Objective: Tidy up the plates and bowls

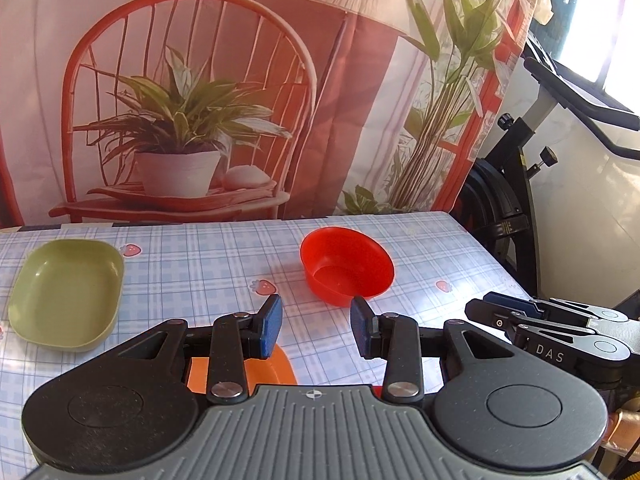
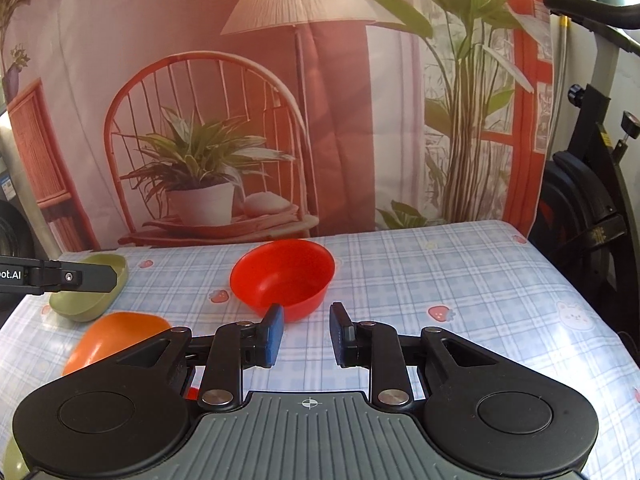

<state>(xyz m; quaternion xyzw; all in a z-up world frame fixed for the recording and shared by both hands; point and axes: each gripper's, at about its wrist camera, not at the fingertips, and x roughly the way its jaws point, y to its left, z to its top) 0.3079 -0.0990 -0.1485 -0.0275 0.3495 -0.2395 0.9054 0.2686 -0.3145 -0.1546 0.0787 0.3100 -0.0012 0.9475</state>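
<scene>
A red round bowl (image 1: 346,266) (image 2: 284,276) stands upright on the checked tablecloth, just beyond both grippers. At the left sits a green squarish dish (image 1: 66,292) (image 2: 92,292). An orange dish (image 1: 280,368) (image 2: 116,336) lies near the front, half hidden under my left gripper's body. My left gripper (image 1: 316,322) (image 2: 100,278) hovers above the cloth, open, with nothing between its blue pads. My right gripper (image 2: 306,328) (image 1: 492,308) is open too and holds nothing; the red bowl's near rim is just past its tips.
The table (image 2: 460,280) ends at the right, where a black exercise bike (image 2: 592,216) (image 1: 516,184) stands close by. A printed curtain (image 1: 240,100) hangs right behind the far edge. A green object (image 2: 12,460) peeks in at the lower left.
</scene>
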